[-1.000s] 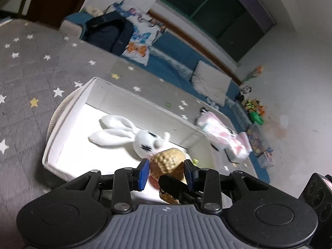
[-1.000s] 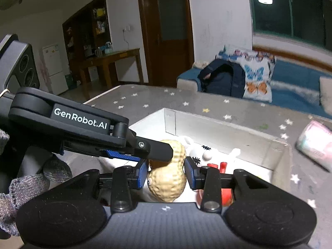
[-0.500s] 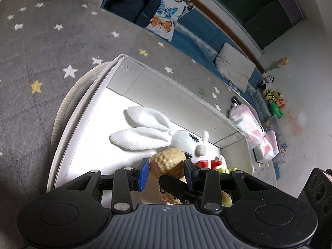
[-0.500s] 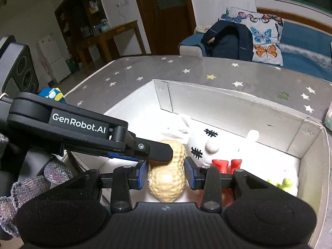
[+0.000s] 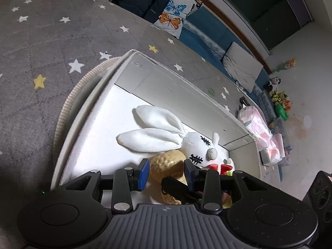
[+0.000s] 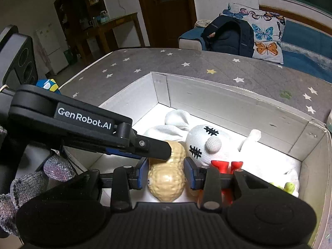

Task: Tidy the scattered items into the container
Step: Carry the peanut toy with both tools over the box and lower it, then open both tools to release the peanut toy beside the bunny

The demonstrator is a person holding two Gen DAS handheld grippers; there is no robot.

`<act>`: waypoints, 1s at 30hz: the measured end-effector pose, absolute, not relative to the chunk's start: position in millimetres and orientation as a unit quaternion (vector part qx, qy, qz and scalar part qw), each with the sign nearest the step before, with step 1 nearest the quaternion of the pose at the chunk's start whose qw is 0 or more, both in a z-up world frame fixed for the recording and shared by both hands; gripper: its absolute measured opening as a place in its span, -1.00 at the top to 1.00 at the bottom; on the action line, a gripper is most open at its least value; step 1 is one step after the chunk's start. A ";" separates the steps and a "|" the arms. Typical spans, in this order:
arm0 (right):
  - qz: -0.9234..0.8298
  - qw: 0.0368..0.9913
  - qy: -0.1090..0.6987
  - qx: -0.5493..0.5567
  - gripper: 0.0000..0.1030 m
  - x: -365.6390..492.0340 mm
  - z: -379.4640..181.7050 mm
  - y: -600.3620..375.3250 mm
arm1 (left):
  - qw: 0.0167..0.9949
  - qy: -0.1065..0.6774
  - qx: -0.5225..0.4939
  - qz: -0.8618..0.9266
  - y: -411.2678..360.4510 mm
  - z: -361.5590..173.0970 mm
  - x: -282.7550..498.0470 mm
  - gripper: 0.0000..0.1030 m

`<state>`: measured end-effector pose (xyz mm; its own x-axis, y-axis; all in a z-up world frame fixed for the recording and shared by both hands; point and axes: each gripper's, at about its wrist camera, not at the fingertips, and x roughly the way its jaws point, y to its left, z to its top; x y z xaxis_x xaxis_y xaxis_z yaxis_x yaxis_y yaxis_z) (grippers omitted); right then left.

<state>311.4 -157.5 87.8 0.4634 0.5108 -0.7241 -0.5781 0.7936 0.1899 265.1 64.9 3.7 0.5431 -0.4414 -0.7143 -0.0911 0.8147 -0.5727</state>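
While both claws close on one peanut (image 6: 167, 176), it hangs low inside the white box (image 6: 238, 105), over the near part of the floor. The right claw (image 6: 166, 173) has its blue pads (image 6: 143, 173) pressed against the peanut's two sides, so the jaws stand narrowly apart, only as wide as the toy. The left claw (image 5: 166, 173) grips the same peanut (image 5: 169, 166) from the other end; in the left wrist view its pads (image 5: 143, 173) sit at either flank of the shell, and one black finger of the right claw crosses just below them. In the right wrist view the left claw's finger reaches in from the left and lies across the peanut's top.

Just ahead and to the right of the right claw lies a white rabbit (image 6: 205, 145), its head almost touching the peanut, its ears stretched away toward the far corner. From the left claw the rabbit (image 5: 164, 133) lies straight ahead, ears pointing left. Red feet (image 6: 226, 165) show just right of the right claw's right finger, partly hidden by it. Farther right, near the box's end wall, sits a small green thing (image 6: 288, 186), too hidden to name.

The box stands on a grey star cloth (image 5: 41, 41). Beyond the box's far right end, seen from the left claw, lies a pink pack (image 5: 261, 130).
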 end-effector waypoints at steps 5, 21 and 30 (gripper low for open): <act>0.319 0.857 0.401 -0.050 0.27 308.8 89.1 -155.3 | 0.836 0.459 -0.282 -0.104 65.7 7.7 262.4 0.25; 0.331 0.895 0.293 -0.061 0.02 230.8 135.7 -173.5 | 0.877 0.370 -0.282 -0.119 89.8 56.9 185.1 0.25; 0.371 0.882 0.278 -0.085 -0.53 167.2 125.4 -161.2 | 0.887 0.348 -0.283 -0.109 109.4 51.0 124.5 0.25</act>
<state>167.2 -161.2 125.4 0.5694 0.6076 -0.5537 -0.7022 0.7098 0.0567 124.5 109.4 51.0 0.7337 -0.3904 -0.5562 -0.0039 0.8161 -0.5779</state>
